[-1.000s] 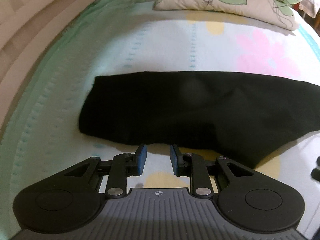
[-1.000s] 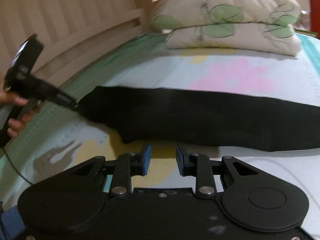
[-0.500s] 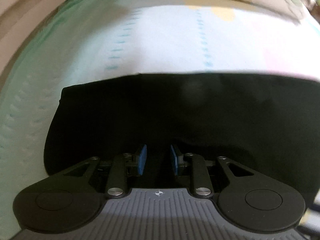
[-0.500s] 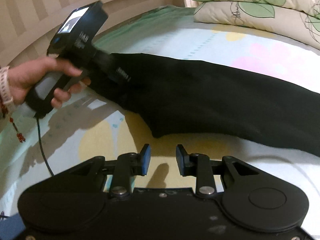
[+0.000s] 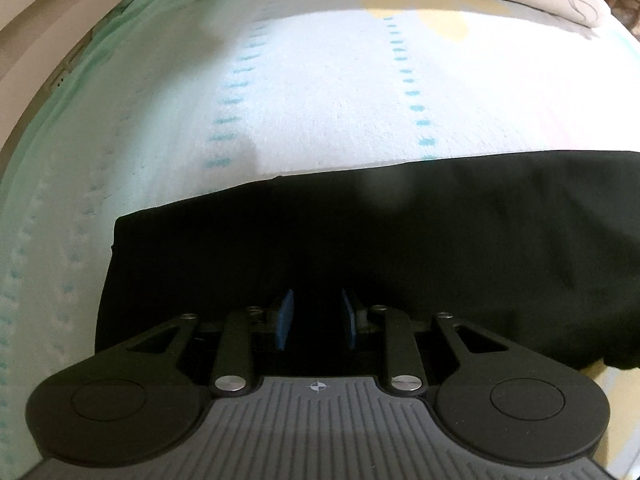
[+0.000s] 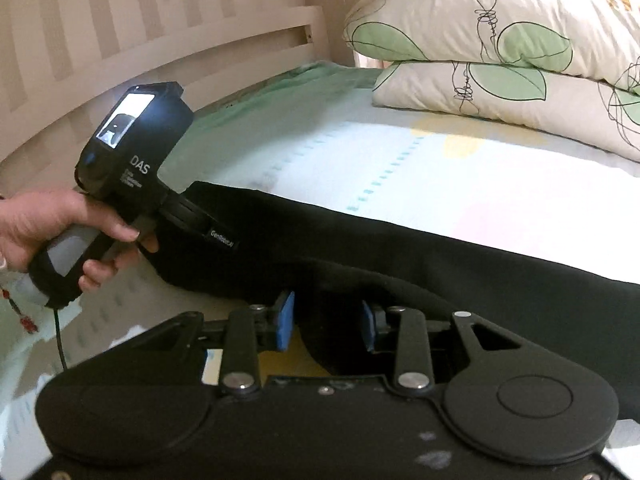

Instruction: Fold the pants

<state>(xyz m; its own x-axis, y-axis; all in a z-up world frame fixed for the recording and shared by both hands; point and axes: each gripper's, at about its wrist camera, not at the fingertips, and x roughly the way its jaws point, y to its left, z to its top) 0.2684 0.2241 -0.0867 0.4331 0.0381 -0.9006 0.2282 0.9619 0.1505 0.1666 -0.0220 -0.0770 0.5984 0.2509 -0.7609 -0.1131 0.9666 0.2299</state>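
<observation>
One pair of black pants (image 5: 400, 248) across the bed (image 5: 320, 92), two pillows (image 6: 500, 52) stacked at its head, left gripper (image 5: 316, 320) fingers spread above the fabric, right gripper (image 6: 326, 322) jaws opening around a fold, only the right view showing the hand (image 6: 60, 232).

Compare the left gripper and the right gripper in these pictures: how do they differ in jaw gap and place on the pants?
The left gripper has a narrower gap; the right gripper stands wider, its jaws opening. The left gripper sits over the flat end of the black pants; the right gripper straddles a raised fold at their near edge. Both have blue pads, point down at the pants, and have black cloth between their fingers.
</observation>
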